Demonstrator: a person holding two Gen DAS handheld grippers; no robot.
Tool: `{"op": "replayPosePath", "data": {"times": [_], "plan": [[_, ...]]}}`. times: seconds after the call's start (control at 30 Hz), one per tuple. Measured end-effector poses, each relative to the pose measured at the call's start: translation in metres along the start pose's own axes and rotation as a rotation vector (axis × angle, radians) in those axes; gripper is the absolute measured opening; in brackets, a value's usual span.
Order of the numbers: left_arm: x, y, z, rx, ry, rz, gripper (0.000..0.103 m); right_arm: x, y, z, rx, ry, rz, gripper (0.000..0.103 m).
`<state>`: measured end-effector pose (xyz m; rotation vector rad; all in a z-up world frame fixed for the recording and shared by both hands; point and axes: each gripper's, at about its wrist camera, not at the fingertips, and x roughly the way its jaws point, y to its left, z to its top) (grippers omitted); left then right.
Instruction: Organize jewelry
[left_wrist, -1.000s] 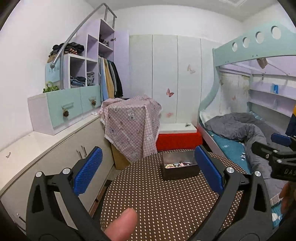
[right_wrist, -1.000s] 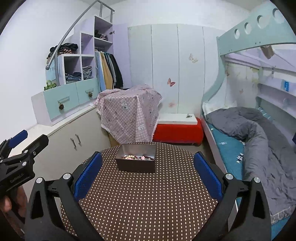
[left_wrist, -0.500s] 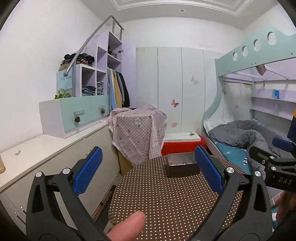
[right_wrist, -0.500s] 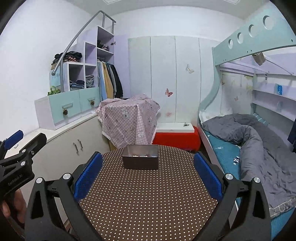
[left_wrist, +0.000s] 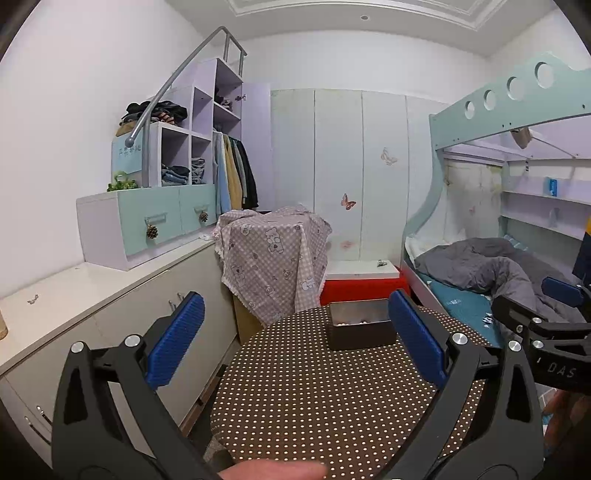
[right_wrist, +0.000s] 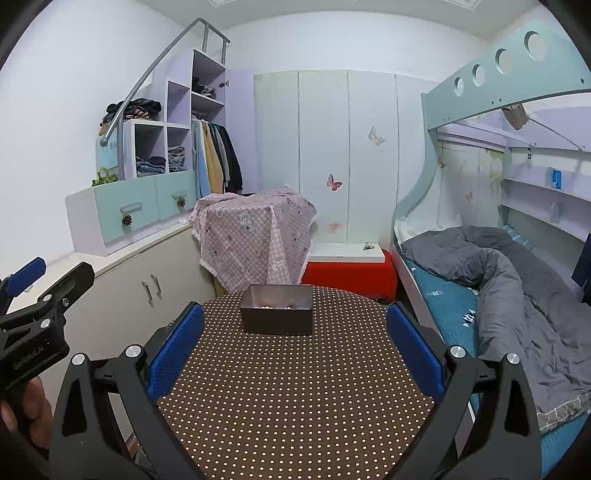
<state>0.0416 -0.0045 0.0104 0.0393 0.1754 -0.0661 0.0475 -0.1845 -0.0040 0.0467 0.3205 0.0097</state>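
1. Far left: a long white cabinet runs along the wall. On top sits a shelf unit w/ green drawers. Folded clothes lie in its cubbies, and coats hang just right of it.
2. Left gripper: its two blue pads are wide apart w/ nothing between them. It hovers over the near-left part of the table. In the right wrist view it shows at the left edge, beside the table, not touching it.
3. Middle: a round table w/ a brown dotted cloth. A dark metal box stands on the far part of the table. Small bits of jewelry lie inside at the bottom, too small to tell which kind. Nothing touches the box.
4. Behind the table: something covered by a pink checked cloth w/ bears, then a red box w/ a white top, then a white wardrobe w/ butterfly stickers.
5. Right gripper: pads also wide apart, holding nothing. It points at the box from the near side, well apart from it. In the left wrist view it pokes in at the right edge.
6. Far right: a bunk bed w/ a gray blanket bunched on a teal sheet.
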Motion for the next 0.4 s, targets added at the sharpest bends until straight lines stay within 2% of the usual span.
{"op": "replayPosePath", "data": {"times": [0.1,0.4], "plan": [[0.0003,-0.0028,-0.0013,0.007,-0.003,-0.028,0.097,0.0015,-0.0015,0.0003,0.005,0.002,0.000,0.095],[0.0030,-0.0083,-0.0036,0.021,-0.003,0.007,0.097,0.0038,-0.0034,0.0011,0.005,0.006,0.000,0.095]]}}
